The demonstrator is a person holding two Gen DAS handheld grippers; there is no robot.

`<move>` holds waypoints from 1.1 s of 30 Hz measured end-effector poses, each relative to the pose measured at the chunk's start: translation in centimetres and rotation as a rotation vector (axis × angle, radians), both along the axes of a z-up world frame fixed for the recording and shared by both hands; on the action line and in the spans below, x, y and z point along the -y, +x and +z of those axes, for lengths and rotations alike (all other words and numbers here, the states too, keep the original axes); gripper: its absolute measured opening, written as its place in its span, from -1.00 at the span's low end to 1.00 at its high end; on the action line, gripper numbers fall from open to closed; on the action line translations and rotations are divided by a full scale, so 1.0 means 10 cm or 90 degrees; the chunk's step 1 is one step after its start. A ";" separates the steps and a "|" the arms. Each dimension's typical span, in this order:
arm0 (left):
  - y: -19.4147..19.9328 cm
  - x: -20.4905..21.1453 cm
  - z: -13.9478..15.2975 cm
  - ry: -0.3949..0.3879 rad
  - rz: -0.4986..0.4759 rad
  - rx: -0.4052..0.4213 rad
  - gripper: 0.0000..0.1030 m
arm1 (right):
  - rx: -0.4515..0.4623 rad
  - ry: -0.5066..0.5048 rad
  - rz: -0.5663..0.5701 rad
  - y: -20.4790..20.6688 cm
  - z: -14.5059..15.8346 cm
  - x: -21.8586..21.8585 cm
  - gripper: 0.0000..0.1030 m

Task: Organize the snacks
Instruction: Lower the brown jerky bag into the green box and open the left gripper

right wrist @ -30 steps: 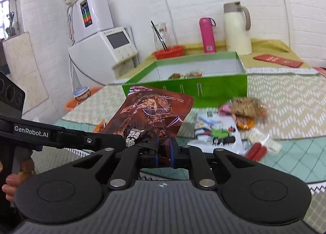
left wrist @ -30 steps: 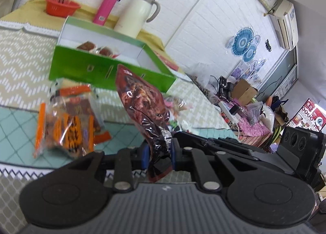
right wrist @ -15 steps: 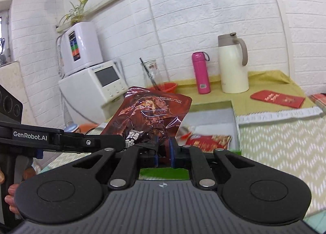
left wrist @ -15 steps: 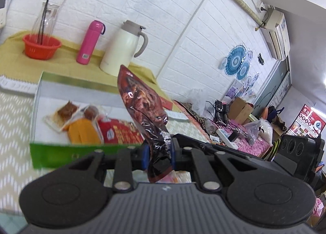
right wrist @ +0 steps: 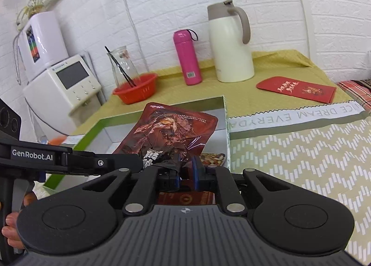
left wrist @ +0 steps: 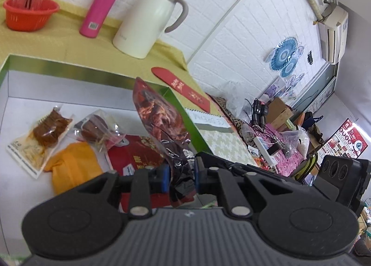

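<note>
Both grippers are clamped on one glossy dark-red foil snack pouch [left wrist: 160, 122], left gripper [left wrist: 180, 174] and right gripper [right wrist: 185, 169] each pinching its crinkled lower edge, fingers nearly closed on the film. The pouch hangs over the open green-walled white box [left wrist: 53, 66], above the snack packets lying inside. It looks light, floppy and slick; I'd keep hold of the sealed seam, not the puffy middle.
</note>
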State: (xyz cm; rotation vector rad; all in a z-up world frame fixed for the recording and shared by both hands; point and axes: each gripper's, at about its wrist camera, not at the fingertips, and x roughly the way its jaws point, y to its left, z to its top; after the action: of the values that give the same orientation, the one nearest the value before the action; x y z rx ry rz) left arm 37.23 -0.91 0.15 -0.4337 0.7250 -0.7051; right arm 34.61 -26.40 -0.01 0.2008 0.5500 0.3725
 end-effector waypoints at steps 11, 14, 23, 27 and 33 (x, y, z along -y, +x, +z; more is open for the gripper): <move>0.00 -0.14 0.07 0.024 0.061 0.014 0.34 | 0.083 -0.080 0.037 -0.16 0.04 -0.05 0.63; -0.14 -0.14 0.15 0.071 0.100 0.027 0.44 | 0.093 -0.093 0.040 -0.29 0.07 -0.03 1.00; -0.78 -0.08 0.37 0.153 0.131 0.117 0.99 | 0.108 -0.094 0.040 -0.78 0.32 -0.01 1.00; -1.09 -0.08 0.45 0.170 0.129 0.132 0.99 | 0.116 -0.110 0.034 -1.10 0.42 0.01 1.00; -1.63 -0.05 0.43 0.202 0.111 0.147 0.99 | 0.131 -0.084 0.025 -1.63 0.39 0.16 1.00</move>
State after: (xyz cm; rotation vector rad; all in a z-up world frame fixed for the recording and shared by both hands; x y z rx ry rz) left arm 20.92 -0.38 4.43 -0.1191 0.5604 -0.4559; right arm 18.34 -27.99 3.85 0.0245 0.3744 0.3884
